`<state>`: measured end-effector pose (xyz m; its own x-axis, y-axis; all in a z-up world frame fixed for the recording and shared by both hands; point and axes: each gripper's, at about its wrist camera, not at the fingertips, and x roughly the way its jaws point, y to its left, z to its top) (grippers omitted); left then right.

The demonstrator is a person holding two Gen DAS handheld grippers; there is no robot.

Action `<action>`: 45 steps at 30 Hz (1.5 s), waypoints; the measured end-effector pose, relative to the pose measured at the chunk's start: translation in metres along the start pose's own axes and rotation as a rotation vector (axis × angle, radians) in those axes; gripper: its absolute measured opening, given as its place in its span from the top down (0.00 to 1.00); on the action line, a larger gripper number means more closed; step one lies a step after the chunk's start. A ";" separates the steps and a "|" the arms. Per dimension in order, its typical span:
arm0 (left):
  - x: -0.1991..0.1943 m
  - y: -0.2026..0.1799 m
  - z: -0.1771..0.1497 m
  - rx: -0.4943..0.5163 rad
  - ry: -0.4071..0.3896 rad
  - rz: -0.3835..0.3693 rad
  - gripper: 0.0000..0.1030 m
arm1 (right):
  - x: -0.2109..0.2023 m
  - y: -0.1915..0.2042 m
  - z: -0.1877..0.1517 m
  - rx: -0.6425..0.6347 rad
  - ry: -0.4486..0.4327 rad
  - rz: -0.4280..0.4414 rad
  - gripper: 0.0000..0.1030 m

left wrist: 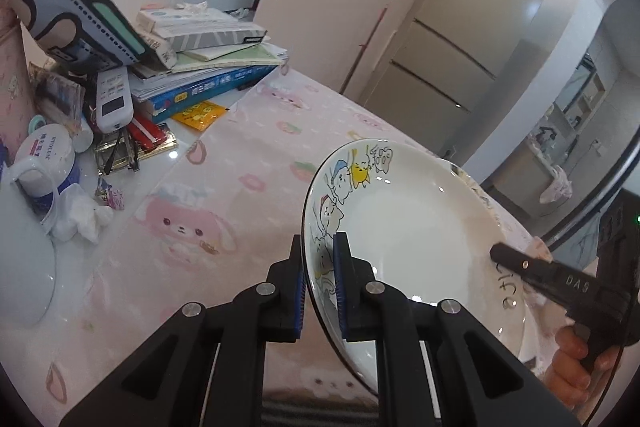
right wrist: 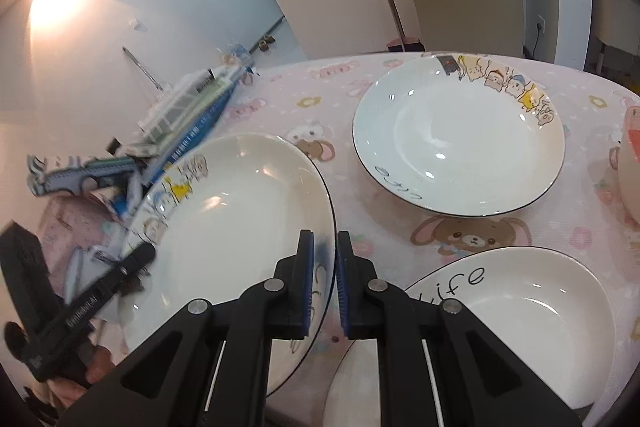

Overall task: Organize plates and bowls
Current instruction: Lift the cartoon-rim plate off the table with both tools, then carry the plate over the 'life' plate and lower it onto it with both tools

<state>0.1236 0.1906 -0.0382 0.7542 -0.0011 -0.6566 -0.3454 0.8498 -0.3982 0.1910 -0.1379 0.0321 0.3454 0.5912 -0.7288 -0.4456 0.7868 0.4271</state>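
Observation:
A white plate with cartoon animals on its rim (left wrist: pixel 412 227) is held tilted above the pink tablecloth by both grippers. My left gripper (left wrist: pixel 318 267) is shut on its left rim. My right gripper (right wrist: pixel 324 267) is shut on the opposite rim of the same plate (right wrist: pixel 240 219); its black finger shows in the left wrist view (left wrist: pixel 520 263). A second cartoon plate (right wrist: pixel 460 139) lies flat on the table beyond. A third plate with "Life" lettering (right wrist: pixel 520 315) lies at the lower right.
A pile of books and boxes (left wrist: pixel 200 67), a remote (left wrist: pixel 114 99), a white jar (left wrist: pixel 48 151) and clutter sit at the table's far left. A pink-and-white bowl (right wrist: pixel 630 167) shows at the right edge. A fridge (left wrist: pixel 460 39) stands behind the table.

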 end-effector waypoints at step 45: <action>0.000 -0.165 -0.076 0.440 0.162 -0.212 0.85 | -0.146 -0.111 -0.090 0.170 -0.200 -0.220 0.88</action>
<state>0.1378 0.0097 -0.0210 0.6737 -0.2495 -0.6956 0.0993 0.9633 -0.2493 0.1159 -0.3274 0.0432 0.5802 0.4142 -0.7012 -0.2043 0.9075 0.3670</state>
